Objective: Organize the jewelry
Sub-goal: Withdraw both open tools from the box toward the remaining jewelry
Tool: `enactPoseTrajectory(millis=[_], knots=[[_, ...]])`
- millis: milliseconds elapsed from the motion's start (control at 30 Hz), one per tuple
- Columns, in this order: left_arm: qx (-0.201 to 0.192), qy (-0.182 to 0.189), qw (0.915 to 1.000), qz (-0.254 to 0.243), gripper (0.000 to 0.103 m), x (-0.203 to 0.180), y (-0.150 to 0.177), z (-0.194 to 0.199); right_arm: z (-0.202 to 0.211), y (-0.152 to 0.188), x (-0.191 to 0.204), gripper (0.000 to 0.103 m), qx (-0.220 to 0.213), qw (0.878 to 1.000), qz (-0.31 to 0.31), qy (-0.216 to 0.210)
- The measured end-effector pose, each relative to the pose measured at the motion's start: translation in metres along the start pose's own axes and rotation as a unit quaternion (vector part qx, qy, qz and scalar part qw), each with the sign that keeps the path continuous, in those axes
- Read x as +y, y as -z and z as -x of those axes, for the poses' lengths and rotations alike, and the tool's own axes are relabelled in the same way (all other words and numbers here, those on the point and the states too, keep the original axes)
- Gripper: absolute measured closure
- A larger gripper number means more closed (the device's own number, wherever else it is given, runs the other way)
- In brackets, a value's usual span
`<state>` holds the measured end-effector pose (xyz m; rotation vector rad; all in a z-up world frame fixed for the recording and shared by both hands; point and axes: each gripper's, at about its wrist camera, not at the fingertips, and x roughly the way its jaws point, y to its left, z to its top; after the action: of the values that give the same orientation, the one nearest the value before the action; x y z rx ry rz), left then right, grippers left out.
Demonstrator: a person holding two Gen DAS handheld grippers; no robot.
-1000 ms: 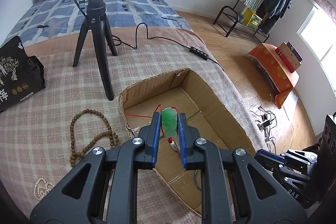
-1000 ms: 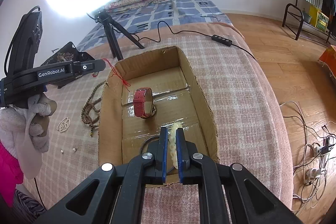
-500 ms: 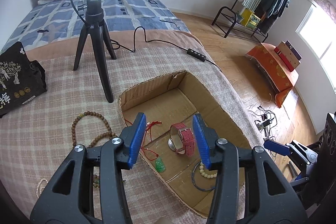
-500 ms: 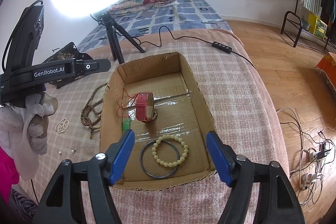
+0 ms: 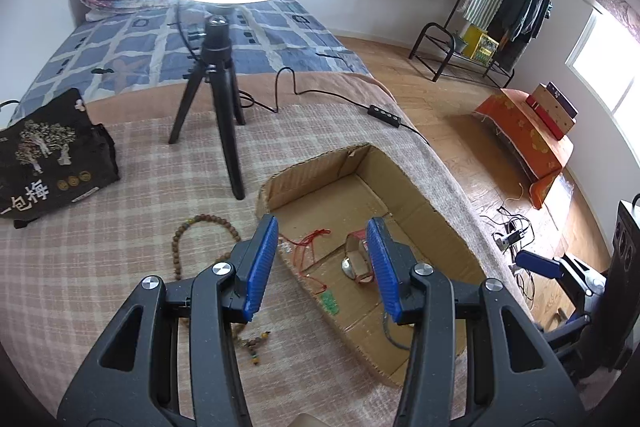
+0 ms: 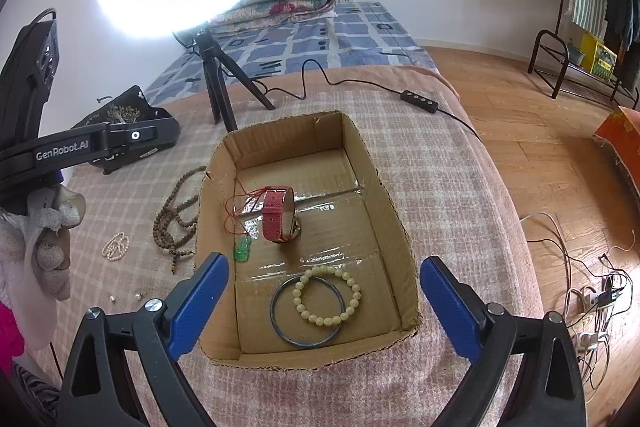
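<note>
The cardboard box lies on the checked blanket. In it are a red watch, a green pendant on a red cord, a cream bead bracelet and a dark bangle. My right gripper hangs over the box's near end, its jaws opening wide with nothing between them. My left gripper stands open and empty over the box's left rim, above the pendant and the watch. A brown bead necklace and a small pearl bracelet lie left of the box.
A ring light on a black tripod stands behind the box, its cable and switch trailing right. A black bag sits at far left. A gloved hand holds the left gripper. The bed's edge drops off to the right.
Both grippers went from shut to open. The green pendant left the left jaws and the cream bracelet left the right jaws; both now lie in the box. The left gripper rose and drew back.
</note>
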<state>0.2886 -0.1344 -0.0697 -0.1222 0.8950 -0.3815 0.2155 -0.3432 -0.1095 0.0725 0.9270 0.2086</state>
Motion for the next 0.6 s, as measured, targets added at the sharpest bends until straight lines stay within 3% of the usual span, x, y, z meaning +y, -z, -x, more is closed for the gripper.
enactPoseTrajectory(millis=[267,600], knots=[[0.008,-0.037,0.9992,-0.011,0.056,0.044,0.028,0.039,0.007,-0.002,0.016,0.005,-0.011,1.000,0.007,-0.021],[0.005,-0.068,0.9976,0.013,0.056,0.115,0.061,0.099,0.009,-0.002,0.057,0.008,-0.006,0.997,0.032,-0.068]])
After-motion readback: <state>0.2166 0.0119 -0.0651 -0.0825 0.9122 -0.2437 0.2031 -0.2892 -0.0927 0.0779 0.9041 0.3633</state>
